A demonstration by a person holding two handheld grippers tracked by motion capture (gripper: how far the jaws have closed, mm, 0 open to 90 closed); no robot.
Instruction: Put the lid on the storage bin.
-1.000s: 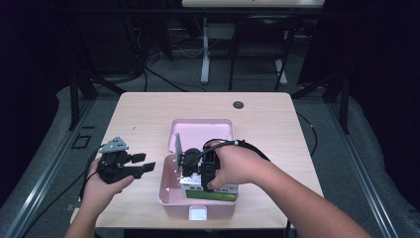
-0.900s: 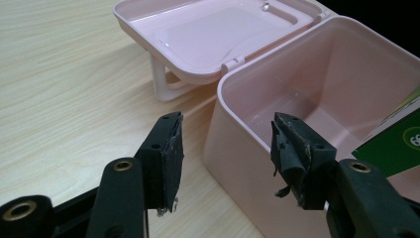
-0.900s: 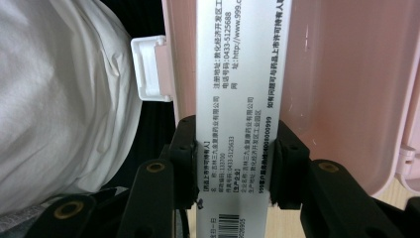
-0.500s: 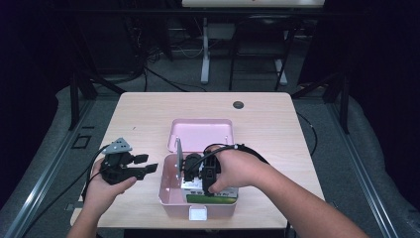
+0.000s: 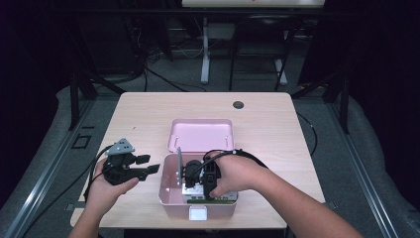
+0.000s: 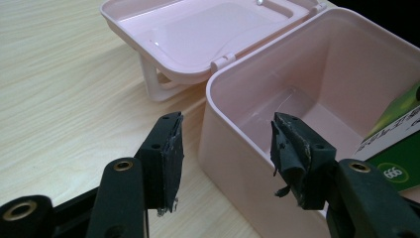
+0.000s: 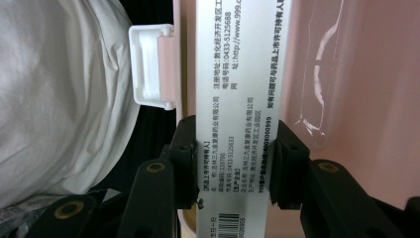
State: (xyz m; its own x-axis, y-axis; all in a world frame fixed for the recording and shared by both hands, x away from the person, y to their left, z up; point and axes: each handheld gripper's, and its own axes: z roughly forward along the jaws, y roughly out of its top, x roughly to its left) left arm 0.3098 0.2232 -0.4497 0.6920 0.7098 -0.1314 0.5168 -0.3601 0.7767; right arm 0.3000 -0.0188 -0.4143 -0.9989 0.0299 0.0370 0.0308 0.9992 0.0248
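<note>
- The pink plastic storage box (image 5: pixel 168 196) stands near the person's edge of the pale wooden counter (image 5: pixel 277 124). Its hinged lid (image 5: pixel 200 134) is already thrown back and lies flat behind the box, so the opening step looks done.
- The right gripper (image 5: pixel 200 178) reaches down into the box. Its fingers (image 7: pixel 185 158) are clenched on the two narrow sides of a white cardboard medicine carton with a green face and small black print (image 7: pixel 237 99).
- In the right gripper view the carton stands on edge against the box's near wall, just beside the white front latch (image 7: pixel 148 69). In the left gripper view its green face (image 6: pixel 396 148) shows over the box's rim.
- The carton is inside the box but not yet let go. I cannot tell whether it touches the bottom.
- The left gripper (image 5: pixel 143 168) hovers just beside the left wall of the box. Its fingers (image 6: pixel 166 153) are released, with nothing between them.
- What seems left: seat the carton, release it, draw the right gripper out, then probably swing the lid over and press the latch shut.
- The idle left gripper looks well placed to steady the box or bring the lid forward.
</note>
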